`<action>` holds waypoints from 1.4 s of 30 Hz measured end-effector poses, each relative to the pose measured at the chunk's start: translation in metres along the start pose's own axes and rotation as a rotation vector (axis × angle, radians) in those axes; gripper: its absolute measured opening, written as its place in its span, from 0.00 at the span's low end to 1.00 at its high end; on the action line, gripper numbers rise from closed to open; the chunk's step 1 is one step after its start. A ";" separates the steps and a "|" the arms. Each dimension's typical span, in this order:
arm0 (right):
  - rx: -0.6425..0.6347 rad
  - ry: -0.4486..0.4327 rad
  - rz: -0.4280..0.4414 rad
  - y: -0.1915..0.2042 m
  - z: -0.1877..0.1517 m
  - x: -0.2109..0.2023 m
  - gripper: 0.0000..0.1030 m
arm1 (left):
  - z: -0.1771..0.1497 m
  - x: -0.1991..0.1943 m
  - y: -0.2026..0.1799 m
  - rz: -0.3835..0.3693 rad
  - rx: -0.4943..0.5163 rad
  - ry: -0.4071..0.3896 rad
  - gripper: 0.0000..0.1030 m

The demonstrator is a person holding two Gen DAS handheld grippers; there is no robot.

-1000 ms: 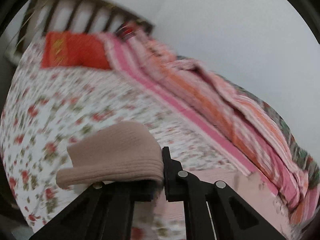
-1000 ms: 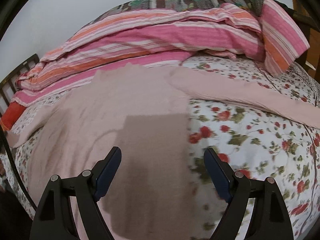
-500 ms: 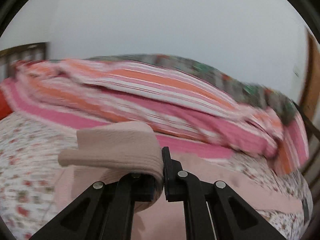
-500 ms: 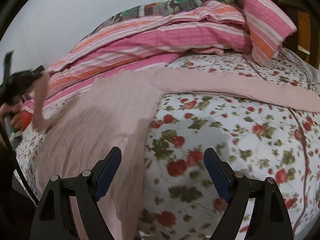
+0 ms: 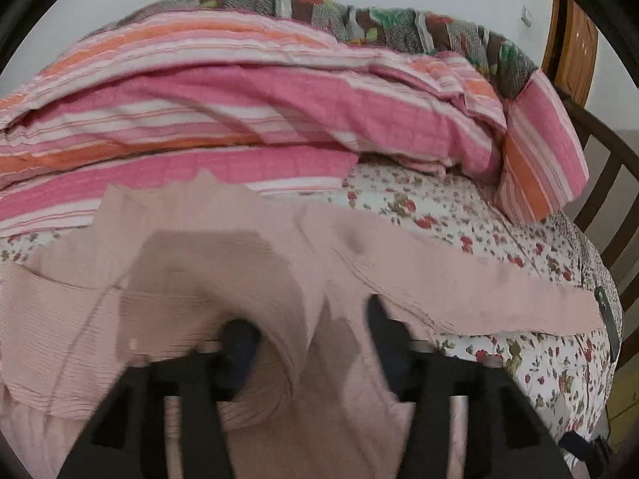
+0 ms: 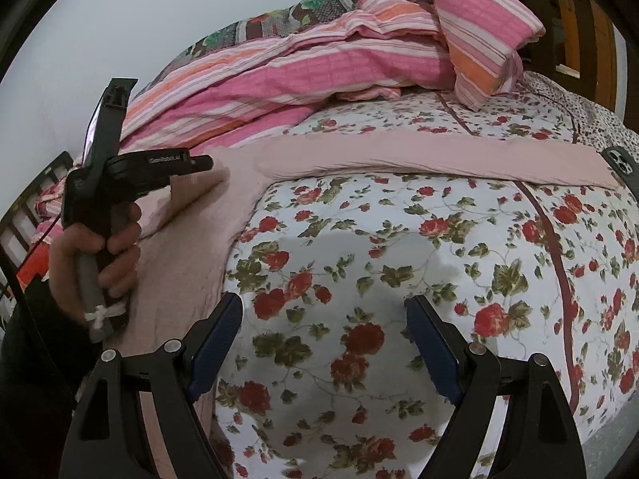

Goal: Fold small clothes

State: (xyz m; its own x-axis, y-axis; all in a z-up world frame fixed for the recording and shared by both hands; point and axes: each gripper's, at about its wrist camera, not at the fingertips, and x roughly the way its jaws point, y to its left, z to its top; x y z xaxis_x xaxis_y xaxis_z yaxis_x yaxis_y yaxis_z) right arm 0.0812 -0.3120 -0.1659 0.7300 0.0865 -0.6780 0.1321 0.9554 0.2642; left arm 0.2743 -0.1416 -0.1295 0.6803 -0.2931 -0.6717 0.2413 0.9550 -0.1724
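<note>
Left gripper (image 5: 311, 335): jaws just opened, the sleeve end draped loose between them, unpinched. Right gripper (image 6: 323, 343): wide, empty, over the bedsheet (image 6: 399, 239). The top (image 5: 247, 247) lies flat on the bed, one sleeve (image 6: 419, 157) stretched rightward. Judged light, limp, ribbed knit, non-slippery; best taken at cuff or hem. Beyond, a striped quilt (image 5: 239, 111).

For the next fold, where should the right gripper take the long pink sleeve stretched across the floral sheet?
Probably at the sleeve's far cuff end, beside the phone. It lies flat and straight, so come down from above with the open right gripper across its width.
</note>
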 end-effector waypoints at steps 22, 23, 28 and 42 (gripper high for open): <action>-0.281 0.018 0.045 0.153 0.093 0.097 0.73 | -0.043 -0.044 0.270 0.202 -0.290 -0.001 0.80; -0.295 0.036 0.039 0.163 0.096 0.108 0.73 | -0.045 -0.043 0.273 0.183 -0.300 -0.001 0.80; -0.303 0.093 0.016 0.182 0.103 0.141 0.71 | -0.030 -0.036 0.278 0.061 -0.288 -0.007 0.67; -0.287 0.101 -0.011 0.183 0.112 0.160 0.69 | -0.032 -0.018 0.291 0.084 -0.337 -0.017 0.19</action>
State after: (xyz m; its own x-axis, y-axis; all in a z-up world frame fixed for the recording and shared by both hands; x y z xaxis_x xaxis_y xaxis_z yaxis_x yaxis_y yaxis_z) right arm 0.2973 -0.1549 -0.1492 0.6573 0.0900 -0.7482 -0.0660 0.9959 0.0619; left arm 0.3103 0.1429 -0.1908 0.7005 -0.2105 -0.6819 -0.0563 0.9362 -0.3468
